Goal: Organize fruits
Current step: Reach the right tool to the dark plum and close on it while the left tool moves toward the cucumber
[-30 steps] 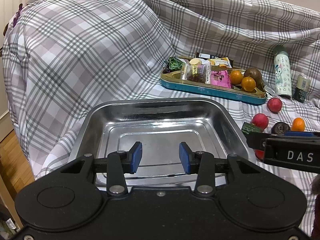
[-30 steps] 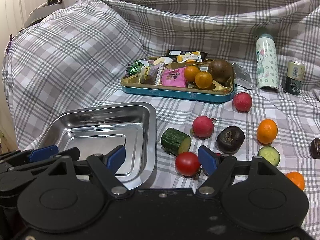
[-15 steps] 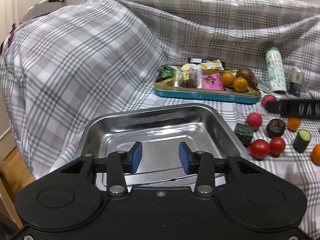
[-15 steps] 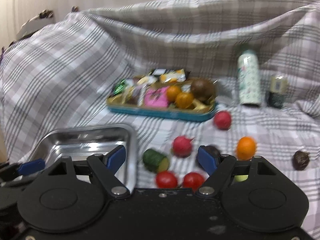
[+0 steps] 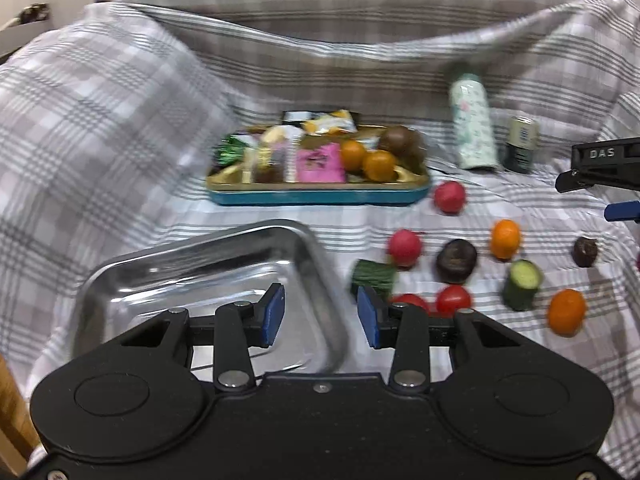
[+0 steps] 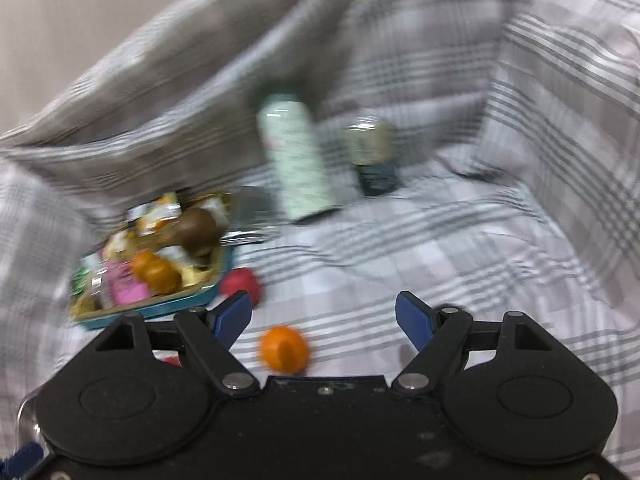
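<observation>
An empty steel tray (image 5: 120,276) lies at the front left on the plaid cloth. My left gripper (image 5: 320,314) is open and empty over the tray's right rim. Loose produce lies to its right: red radishes (image 5: 405,246), tomatoes (image 5: 453,299), cucumber pieces (image 5: 522,284), oranges (image 5: 505,239) and dark fruits (image 5: 456,260). My right gripper (image 6: 324,320) is open and empty above an orange (image 6: 285,348), and shows at the right edge of the left wrist view (image 5: 600,168).
A teal tin (image 5: 320,196) with snack packets, two oranges and a brown fruit stands behind the tray; it also shows in the right wrist view (image 6: 160,304). A pale bottle (image 5: 472,128) and a small can (image 5: 520,144) stand at the back right. The cloth rises steeply behind.
Both grippers have swung to the right. The left one went from over the tray's middle to its right rim. The right one rose and moved away from the tray, toward the bottle side.
</observation>
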The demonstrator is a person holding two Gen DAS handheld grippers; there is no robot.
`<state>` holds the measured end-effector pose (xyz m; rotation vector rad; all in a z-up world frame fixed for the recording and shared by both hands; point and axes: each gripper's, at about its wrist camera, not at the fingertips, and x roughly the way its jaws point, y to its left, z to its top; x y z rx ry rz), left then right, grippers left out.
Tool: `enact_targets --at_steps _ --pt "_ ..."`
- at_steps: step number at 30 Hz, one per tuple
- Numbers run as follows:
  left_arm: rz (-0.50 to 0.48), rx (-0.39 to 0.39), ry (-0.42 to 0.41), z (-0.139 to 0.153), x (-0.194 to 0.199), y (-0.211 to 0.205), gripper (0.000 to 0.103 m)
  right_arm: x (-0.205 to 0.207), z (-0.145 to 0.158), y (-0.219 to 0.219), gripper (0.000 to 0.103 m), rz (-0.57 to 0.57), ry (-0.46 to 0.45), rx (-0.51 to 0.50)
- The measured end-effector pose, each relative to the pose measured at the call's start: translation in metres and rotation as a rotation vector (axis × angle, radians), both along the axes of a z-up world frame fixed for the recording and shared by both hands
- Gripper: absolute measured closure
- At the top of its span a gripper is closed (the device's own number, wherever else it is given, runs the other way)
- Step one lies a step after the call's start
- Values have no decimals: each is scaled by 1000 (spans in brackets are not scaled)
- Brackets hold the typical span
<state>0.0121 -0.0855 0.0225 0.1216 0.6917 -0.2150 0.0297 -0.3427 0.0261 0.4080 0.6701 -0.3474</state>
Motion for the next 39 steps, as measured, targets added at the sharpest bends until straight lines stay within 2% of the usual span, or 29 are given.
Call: enact_targets --at_steps 4,10,18,26,31,34,39 --pt "-54 6 10 -3 -5 -23 54 3 -4 -27 22 -50 73 -58" --pt "-147 -4 23 -4 -12 -57 54 2 -15 -59 23 -78 122 46" --pt "-243 -5 39 -7 -10 -92 54 -5 -20 -82 29 -69 119 190" --pt "-296 2 54 -16 -3 -118 54 -1 -23 -78 32 -79 144 164" --pt "-282 10 67 -25 6 -127 54 1 -23 -79 32 -82 148 152" --pt "-205 11 38 -25 14 -121 54 2 -23 -79 32 -81 154 146" --pt "-78 -41 98 -27 36 -97 55 3 -26 -83 32 -82 170 167"
